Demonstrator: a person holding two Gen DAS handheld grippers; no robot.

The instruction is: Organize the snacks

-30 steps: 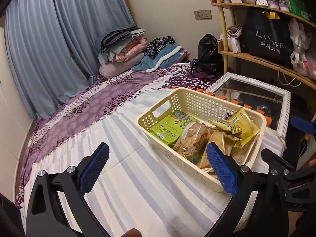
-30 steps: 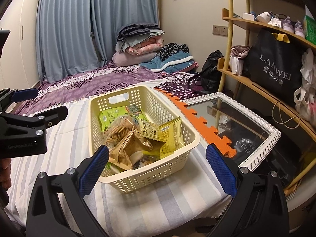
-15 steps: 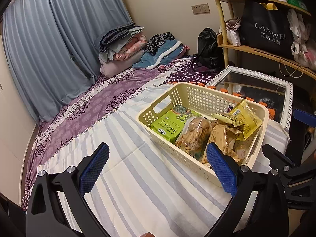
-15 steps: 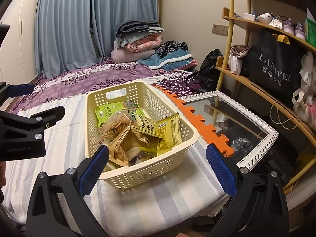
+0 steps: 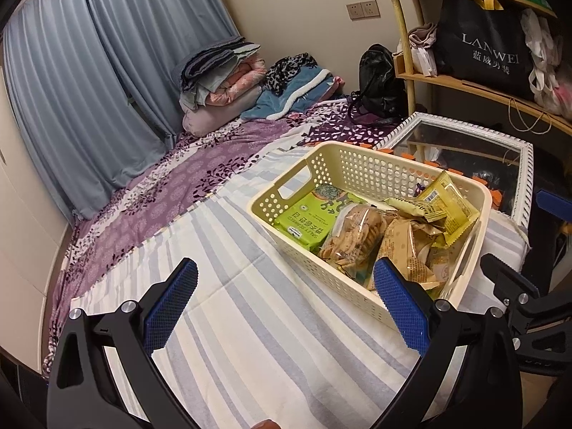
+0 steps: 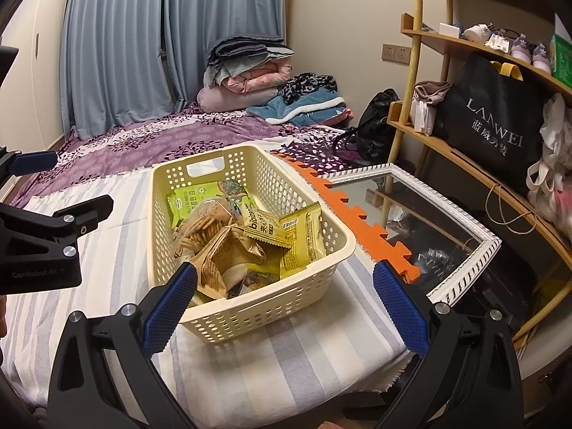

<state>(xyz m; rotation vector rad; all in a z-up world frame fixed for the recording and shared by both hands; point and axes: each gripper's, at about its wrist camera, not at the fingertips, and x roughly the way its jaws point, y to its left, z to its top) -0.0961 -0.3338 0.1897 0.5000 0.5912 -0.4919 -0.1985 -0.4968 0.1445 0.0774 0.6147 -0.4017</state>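
A rectangular cream plastic basket, its walls perforated with rows of round holes and a slot handle cut in each short end, is set on a striped blue-and-white cloth spread over the bed; crinkled snack packets are heaped inside it: a flat green packet against the far end, a clear bag of ridged biscuits beside it, a tan kraft-paper pouch toward the near end, and glossy yellow sachets with serrated edges leaned on the right wall. The left gripper is held above the cloth just left of the basket, its textured blue pads spread wide and nothing between them; the right gripper is likewise released, framing the near end of the basket without touching it. A white-framed mirror lies flat beyond orange foam tiles.
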